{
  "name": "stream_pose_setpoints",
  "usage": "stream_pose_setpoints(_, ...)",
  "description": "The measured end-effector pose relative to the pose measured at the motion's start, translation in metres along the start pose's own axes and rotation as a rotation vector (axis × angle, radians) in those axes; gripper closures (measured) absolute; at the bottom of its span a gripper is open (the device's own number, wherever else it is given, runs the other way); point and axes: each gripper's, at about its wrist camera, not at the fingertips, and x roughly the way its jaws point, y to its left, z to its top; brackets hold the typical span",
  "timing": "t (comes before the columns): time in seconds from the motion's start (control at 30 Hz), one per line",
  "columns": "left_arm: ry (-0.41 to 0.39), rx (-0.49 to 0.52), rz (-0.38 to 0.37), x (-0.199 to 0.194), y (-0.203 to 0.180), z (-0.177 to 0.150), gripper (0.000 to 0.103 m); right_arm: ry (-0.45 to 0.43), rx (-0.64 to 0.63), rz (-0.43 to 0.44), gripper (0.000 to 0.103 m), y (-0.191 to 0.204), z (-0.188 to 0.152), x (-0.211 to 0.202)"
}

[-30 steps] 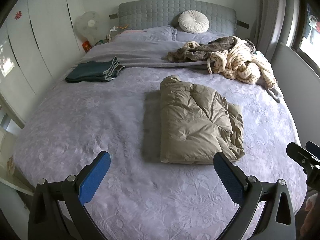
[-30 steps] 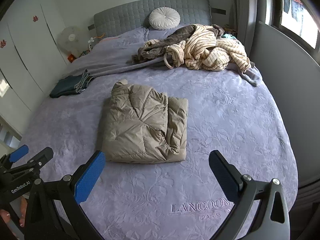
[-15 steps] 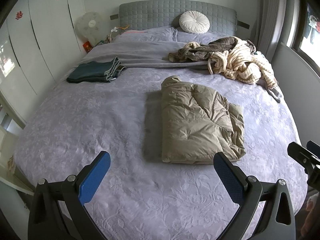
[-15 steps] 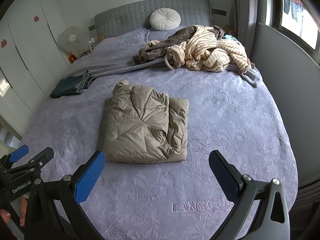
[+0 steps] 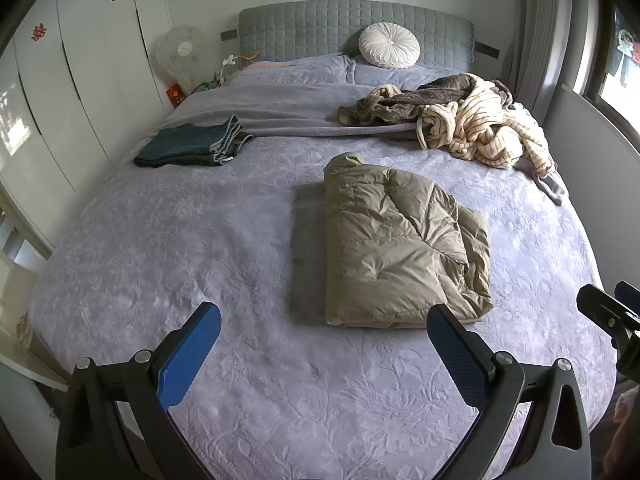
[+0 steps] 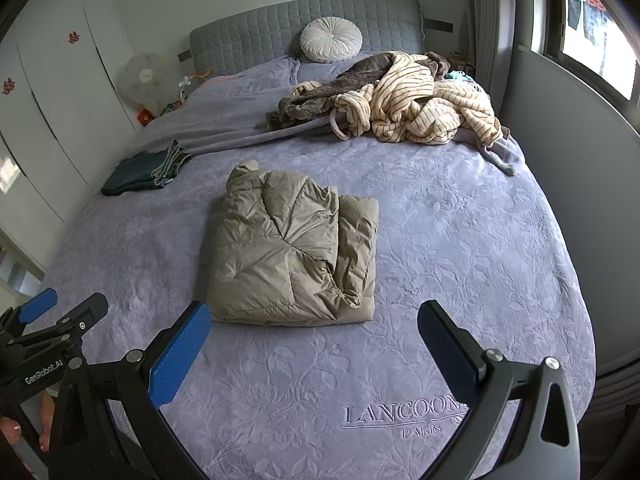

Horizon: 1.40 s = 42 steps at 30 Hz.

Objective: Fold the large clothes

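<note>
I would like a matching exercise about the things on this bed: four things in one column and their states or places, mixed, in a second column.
Things:
1. khaki puffer jacket
2. striped robe
3. dark jeans
4. round white cushion

States or places:
A. leaning against the headboard
B. folded, at the bed's left edge
C. folded, in the middle of the bed
D. unfolded, in a heap near the pillows

Pairs: 1-C, 2-D, 3-B, 4-A
</note>
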Motion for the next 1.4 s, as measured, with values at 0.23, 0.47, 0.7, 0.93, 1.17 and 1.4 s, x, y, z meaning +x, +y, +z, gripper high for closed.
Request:
stream_pose_setpoints(0.23, -0.001, 0.0, 0.001, -0.0001, -0.0001, 0.0001, 0.0, 0.0, 0.0, 0.0, 0.0, 0.0007, -0.0006, -0.0002)
stream_pose_setpoints(0.47, -0.002, 0.0, 0.001, -0.0006, 0.0011, 0.0001, 0.0, -0.001, 0.003, -0.003, 0.0, 0.0024, -0.0016, -0.0008)
stream_pose_setpoints(0.7, -0.002, 0.001, 0.001, -0.0004, -0.0002, -0.0001, 0.0, -0.003, 0.005, -0.004, 0.0, 0.0035, -0.0023, -0.0013)
stream_pose_setpoints(0.93, -0.002, 0.0, 0.004, -0.0008, 0.0003, -0.0004, 0.0, -0.003, 0.007, -0.004, 0.0, 0.0044, -0.0031, -0.0014)
stream_pose_setpoints(1.17, -0.002, -0.001, 0.003, -0.0003, 0.0032, 0.0002, 0.0, -0.004, 0.009, -0.005, 0.0, 0.0056, -0.004, -0.0017)
stream_pose_setpoints(1.4, 0.0, 0.0, 0.004, 0.0003, 0.0064, 0.0009, 0.0, -0.005, 0.011, -0.007, 0.0, 0.0073, -0.0051, -0.0027)
